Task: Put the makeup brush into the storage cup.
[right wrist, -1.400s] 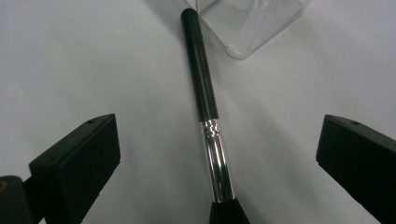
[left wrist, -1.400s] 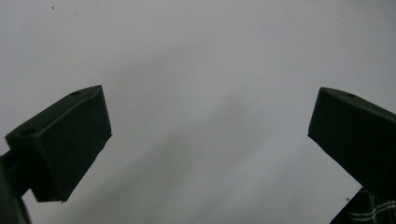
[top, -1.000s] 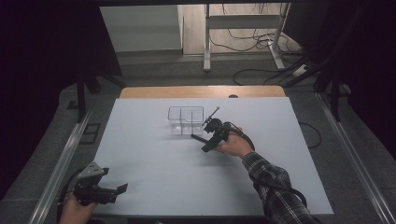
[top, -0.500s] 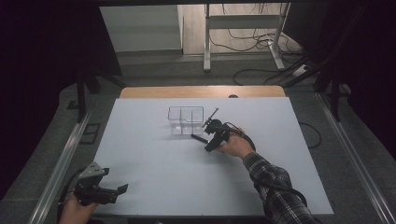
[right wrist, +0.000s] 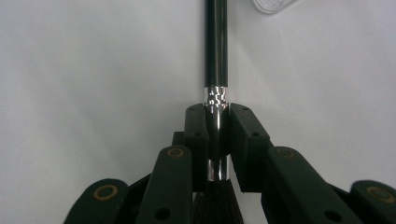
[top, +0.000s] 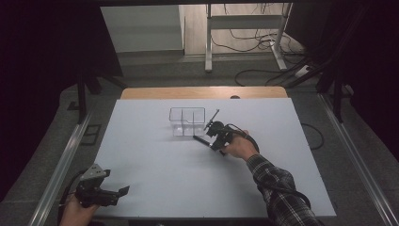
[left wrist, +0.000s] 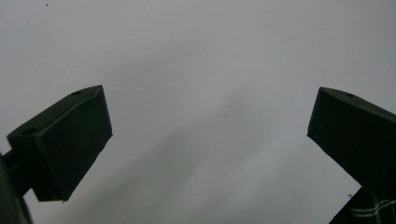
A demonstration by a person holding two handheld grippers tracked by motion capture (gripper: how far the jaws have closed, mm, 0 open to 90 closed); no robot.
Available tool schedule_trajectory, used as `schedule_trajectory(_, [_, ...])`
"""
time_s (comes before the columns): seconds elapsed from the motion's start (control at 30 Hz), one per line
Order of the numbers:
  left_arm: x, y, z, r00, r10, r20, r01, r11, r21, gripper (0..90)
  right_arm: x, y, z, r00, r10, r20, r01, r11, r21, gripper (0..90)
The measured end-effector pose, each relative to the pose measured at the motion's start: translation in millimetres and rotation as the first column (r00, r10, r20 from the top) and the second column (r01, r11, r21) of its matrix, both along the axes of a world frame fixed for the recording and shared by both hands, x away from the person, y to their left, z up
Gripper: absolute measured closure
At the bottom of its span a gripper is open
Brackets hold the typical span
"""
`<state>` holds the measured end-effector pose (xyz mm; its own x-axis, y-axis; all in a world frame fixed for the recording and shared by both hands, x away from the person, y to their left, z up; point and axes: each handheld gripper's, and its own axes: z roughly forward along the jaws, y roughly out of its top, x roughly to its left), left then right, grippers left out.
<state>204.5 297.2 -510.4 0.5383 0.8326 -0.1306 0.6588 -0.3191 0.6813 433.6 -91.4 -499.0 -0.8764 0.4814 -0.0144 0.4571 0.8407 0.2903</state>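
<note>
A brush with a black handle (right wrist: 216,46), a silver ferrule and dark bristles lies between the pads of my right gripper (right wrist: 217,126). The jaws have just been closing and now press on the ferrule. From the high view, this right gripper (top: 212,138) sits at mid-table, just right of a clear divided box (top: 187,121), and the brush handle (top: 201,140) pokes out to the left. My left gripper (top: 120,192) rests at the table's front left corner. Its jaws stand wide apart over bare white surface, with nothing between the left gripper's (left wrist: 210,135) fingers.
The white table top (top: 155,160) spans the middle, with a wooden strip (top: 202,92) at its far edge. Metal rails run along both sides. A corner of the clear box (right wrist: 273,4) shows beyond the brush. Cables lie on the floor behind.
The right gripper's jaws have come together onto the brush. The right hand shifted only slightly, and the left gripper stayed put.
</note>
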Motion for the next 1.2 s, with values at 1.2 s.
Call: schedule_trajectory(1.2, [-3.7,-4.8,6.1,0.9943,-0.063,0.086,0.066,0.9974,-0.029,0.0,-38.5,-39.1,30.0,0.9998,0.015,0.009,-0.016,0.990,0.142,77.5])
